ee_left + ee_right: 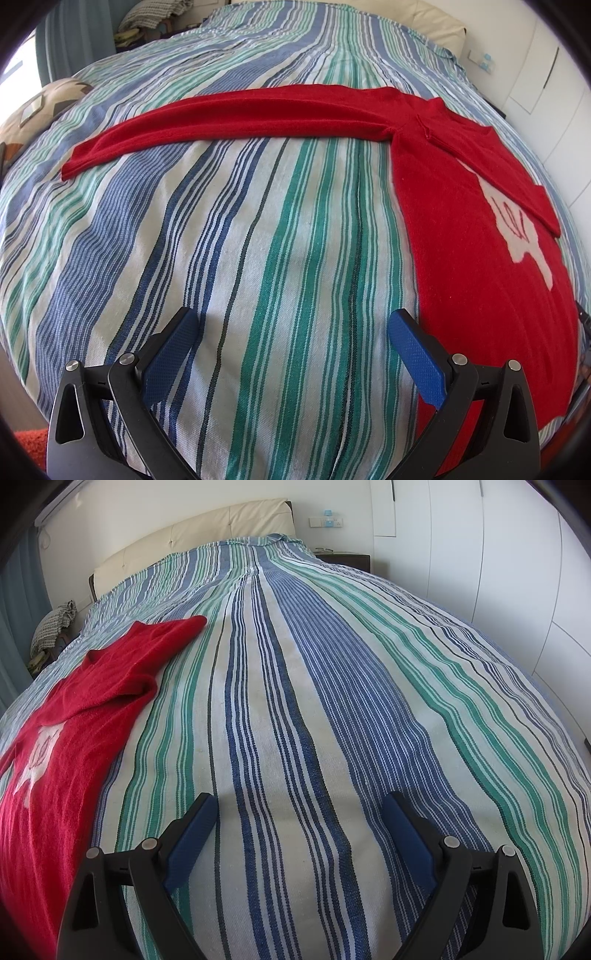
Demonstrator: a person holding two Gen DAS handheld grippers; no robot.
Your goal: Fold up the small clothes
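Left tool (291, 325): fingers spread wide apart, nothing between the blue pads (417, 354), hovering over bare striped bedspread (258, 229) at the bottom of the left wrist frame. Its right-side pad sits just beside the edge of the red sweater (480, 258), which fills the right side of that frame; contact between pad and fabric cannot be judged. One sleeve (221, 118) extends flat from the sweater's shoulder across the upper middle of the frame to the left, ending in a cuff at mid-left. The other sleeve is folded over the chest and partly covers a pale motif (517, 225) on the front. Right tool (299, 808): fingers likewise wide apart and holding nothing, over bare bedspread at the bottom centre of the right wrist frame. The sweater lies in the left part of that frame, well clear of this tool, with a bunched sleeve reaching toward the upper left. Bedspread stripes are blue, green and white, running away from both cameras. Beyond: cream headboard (207, 535) at top centre of the right wrist frame, white wardrobe doors (517, 572) along the right, patterned cushion (33, 110) at the left edge of the left wrist frame.
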